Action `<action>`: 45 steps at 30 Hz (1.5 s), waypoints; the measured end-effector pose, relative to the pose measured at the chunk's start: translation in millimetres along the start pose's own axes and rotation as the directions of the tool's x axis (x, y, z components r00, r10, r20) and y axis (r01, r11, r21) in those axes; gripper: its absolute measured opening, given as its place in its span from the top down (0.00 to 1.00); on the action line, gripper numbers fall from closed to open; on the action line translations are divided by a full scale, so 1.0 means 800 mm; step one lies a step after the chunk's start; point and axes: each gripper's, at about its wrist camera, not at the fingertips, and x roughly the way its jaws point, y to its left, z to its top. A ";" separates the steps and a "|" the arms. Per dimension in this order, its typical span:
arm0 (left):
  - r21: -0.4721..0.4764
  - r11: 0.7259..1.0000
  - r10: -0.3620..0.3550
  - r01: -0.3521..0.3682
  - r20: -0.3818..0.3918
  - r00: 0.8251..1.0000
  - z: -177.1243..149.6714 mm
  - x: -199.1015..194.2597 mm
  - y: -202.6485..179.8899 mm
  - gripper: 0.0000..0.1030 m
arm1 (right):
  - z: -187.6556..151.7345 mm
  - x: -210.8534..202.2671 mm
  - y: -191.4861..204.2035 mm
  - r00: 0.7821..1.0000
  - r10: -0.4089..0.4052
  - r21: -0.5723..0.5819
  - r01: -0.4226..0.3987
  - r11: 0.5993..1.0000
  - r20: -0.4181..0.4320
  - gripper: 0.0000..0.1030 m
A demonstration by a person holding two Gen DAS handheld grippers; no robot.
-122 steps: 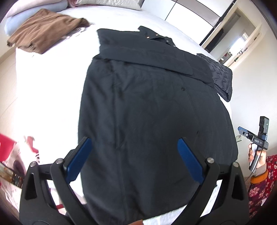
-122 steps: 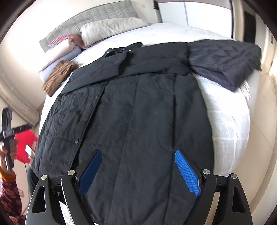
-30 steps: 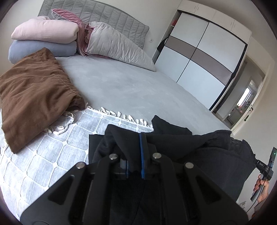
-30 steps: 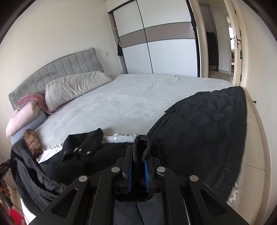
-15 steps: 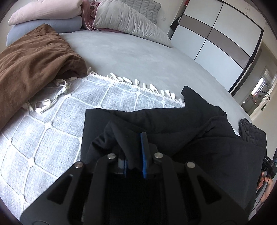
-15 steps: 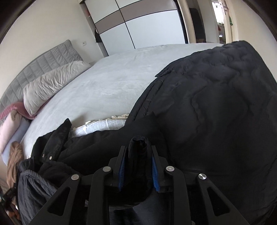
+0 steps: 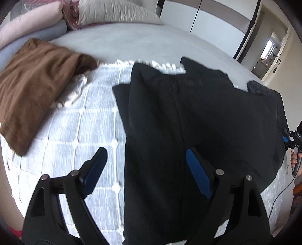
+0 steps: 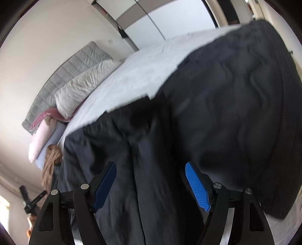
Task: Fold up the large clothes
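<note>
A large black coat [image 7: 188, 120] lies folded over on itself on the bed; it also fills the lower middle of the right wrist view [image 8: 143, 150]. My left gripper [image 7: 146, 173] is open and empty, hovering above the coat's near left edge. My right gripper [image 8: 151, 186] is open and empty above the coat's folded edge. The right gripper also shows at the far right of the left wrist view [image 7: 291, 143], held in a hand.
A folded brown garment [image 7: 32, 84] lies on the white checked blanket [image 7: 90, 120] to the left. A dark quilted garment [image 8: 245, 116] lies to the right of the coat. Pillows [image 7: 113, 13] are stacked at the headboard. Wardrobe doors [image 8: 169, 17] stand beyond the bed.
Both grippers were shut on the coat's hem and carried it toward the collar. Both have now opened, let the coat go and pulled back above it.
</note>
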 end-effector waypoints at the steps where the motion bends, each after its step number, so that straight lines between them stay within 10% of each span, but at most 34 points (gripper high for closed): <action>1: -0.015 1.000 -0.022 0.021 -0.043 0.999 -0.010 0.009 0.008 0.17 | -0.011 0.006 -0.008 0.999 0.011 0.013 -0.011 1.000 -0.039 0.26; 8: -0.295 0.907 -0.322 0.299 -0.034 0.946 -0.038 0.061 0.053 0.19 | -0.031 0.053 -0.025 0.995 0.062 0.096 -0.054 0.994 -0.076 0.23; 10: -0.339 0.868 -0.384 0.364 0.009 0.923 -0.039 0.068 0.050 0.45 | -0.030 0.060 -0.014 0.998 0.018 0.079 -0.012 0.997 -0.067 0.31; 13: -0.373 0.878 -0.317 0.299 0.016 0.948 -0.037 0.067 0.032 0.64 | -0.032 0.057 0.020 0.995 -0.089 0.002 0.089 0.996 -0.054 0.68; 16: -0.339 0.914 -0.224 0.224 0.038 0.974 -0.024 0.032 0.005 0.75 | -0.029 0.031 0.061 0.985 -0.170 -0.053 0.169 0.984 -0.009 0.81; 22: -0.330 0.876 -0.314 0.350 0.159 0.936 0.006 -0.094 -0.023 0.78 | -0.017 -0.085 0.140 0.992 -0.067 -0.068 0.075 0.995 0.111 0.92; 32: -0.268 0.913 -0.320 0.308 -0.002 0.947 -0.109 -0.201 0.006 0.71 | -0.121 -0.205 0.161 0.996 -0.082 -0.157 0.076 0.985 -0.031 0.91; 37: -0.215 0.976 -0.074 0.033 -0.184 0.980 -0.205 -0.137 0.063 0.60 | -0.208 -0.149 0.096 0.970 -0.166 -0.166 0.136 0.977 -0.180 0.83; 45: -0.241 0.968 -0.074 0.066 -0.024 0.997 -0.188 -0.161 0.101 0.37 | -0.183 -0.151 0.064 0.975 -0.173 -0.092 0.161 0.983 -0.142 0.43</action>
